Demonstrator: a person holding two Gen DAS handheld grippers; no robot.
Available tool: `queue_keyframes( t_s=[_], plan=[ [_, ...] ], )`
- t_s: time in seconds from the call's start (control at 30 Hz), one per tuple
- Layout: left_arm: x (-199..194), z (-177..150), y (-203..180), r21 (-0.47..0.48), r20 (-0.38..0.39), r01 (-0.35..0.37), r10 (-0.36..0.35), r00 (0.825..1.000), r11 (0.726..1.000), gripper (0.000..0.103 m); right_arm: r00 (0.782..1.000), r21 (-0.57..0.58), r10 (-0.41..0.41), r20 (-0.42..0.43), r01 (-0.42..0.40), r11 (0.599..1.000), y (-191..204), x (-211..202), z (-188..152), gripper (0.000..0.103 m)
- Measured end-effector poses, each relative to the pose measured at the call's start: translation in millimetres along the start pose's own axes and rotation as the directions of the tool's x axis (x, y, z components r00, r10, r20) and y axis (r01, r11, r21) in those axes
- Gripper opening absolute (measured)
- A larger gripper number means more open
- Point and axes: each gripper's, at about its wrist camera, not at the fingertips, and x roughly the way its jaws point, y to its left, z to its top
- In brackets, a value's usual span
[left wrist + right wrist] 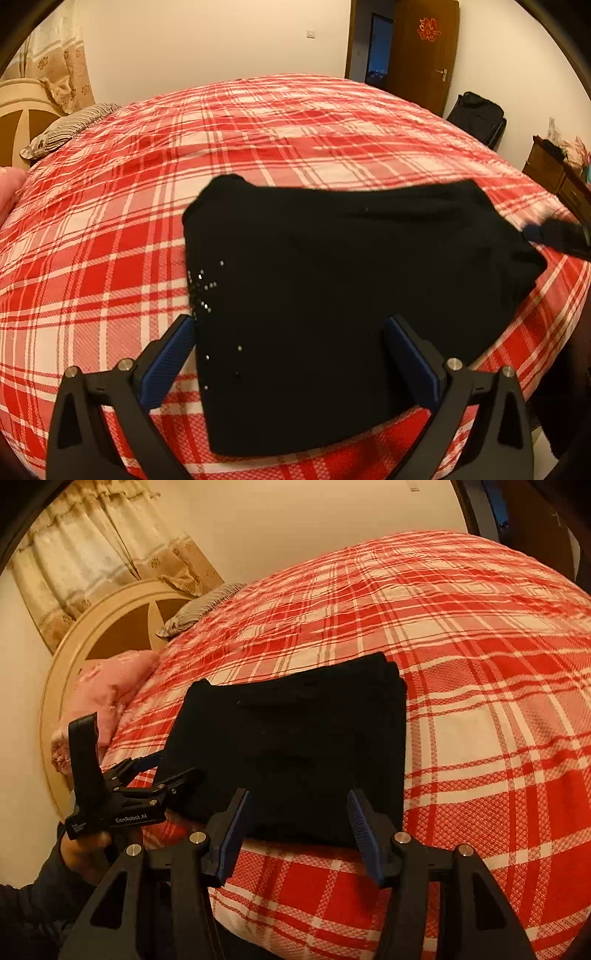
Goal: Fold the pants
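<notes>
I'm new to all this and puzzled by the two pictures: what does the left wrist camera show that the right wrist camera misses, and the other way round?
Only the left wrist view shows the brown wooden door, the black suitcase against the wall and tiny silver studs on the trousers. Only the right wrist view shows the beige patterned curtain, the pink quilted pillow and the person's hand holding the left hand-held gripper. Both show the folded black pants on the red and white plaid bedspread, and the striped pillow.
</notes>
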Motion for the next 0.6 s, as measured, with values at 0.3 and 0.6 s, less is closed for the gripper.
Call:
queue_keyframes(
  t_s=[0.3, 0.6],
  plan=[
    [5, -3, 3, -0.029, -0.007, 0.023, -0.023, 1.0, 0.999, 0.103, 0.999, -0.105, -0.036, -0.001, 0.035, 0.994, 7, 5, -2, 0.056],
    [-12, 7, 27, -0.033, 0.023, 0.018, -0.017, 1.0, 0.999, 0.103, 0.992, 0.017, -0.041, 0.118, 0.039, 0.999, -5, -29, 24, 0.059]
  ],
)
